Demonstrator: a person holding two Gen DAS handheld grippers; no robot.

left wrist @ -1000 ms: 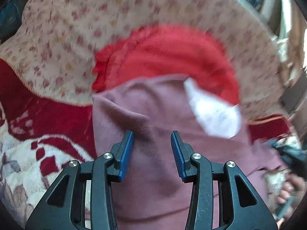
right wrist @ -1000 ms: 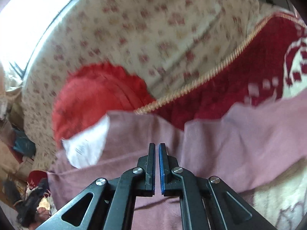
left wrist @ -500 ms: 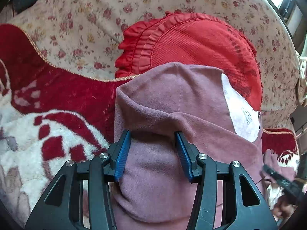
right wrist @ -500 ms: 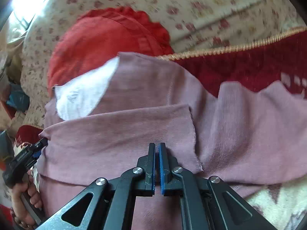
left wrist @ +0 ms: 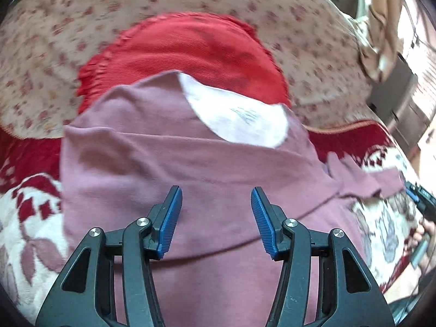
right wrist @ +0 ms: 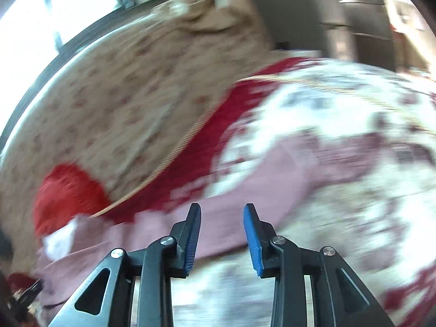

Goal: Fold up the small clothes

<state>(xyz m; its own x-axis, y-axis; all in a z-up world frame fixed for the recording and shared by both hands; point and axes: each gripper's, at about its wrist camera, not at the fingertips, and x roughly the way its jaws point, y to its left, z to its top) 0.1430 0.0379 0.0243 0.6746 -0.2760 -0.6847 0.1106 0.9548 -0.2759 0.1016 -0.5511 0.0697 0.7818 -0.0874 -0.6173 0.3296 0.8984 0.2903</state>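
Observation:
A small mauve garment (left wrist: 169,163) with a white patch (left wrist: 239,120) lies folded over on a red-and-white patterned blanket (left wrist: 30,218). My left gripper (left wrist: 216,218) is open just above the garment's near fold, with nothing between the blue pads. My right gripper (right wrist: 222,234) is open and empty above the garment's edge (right wrist: 223,226); that view is motion-blurred. The right gripper also shows at the far right of the left wrist view (left wrist: 419,199).
A red ruffled cushion (left wrist: 190,54) rests behind the garment against a beige floral cover (left wrist: 54,41). The blanket (right wrist: 340,163) stretches to the right. Beige cloth (right wrist: 207,8) and dark furniture (left wrist: 400,103) stand beyond.
My right gripper has opened, let go of the garment and swung away to the right. My left gripper has opened wider and released the fold, which now lies flat.

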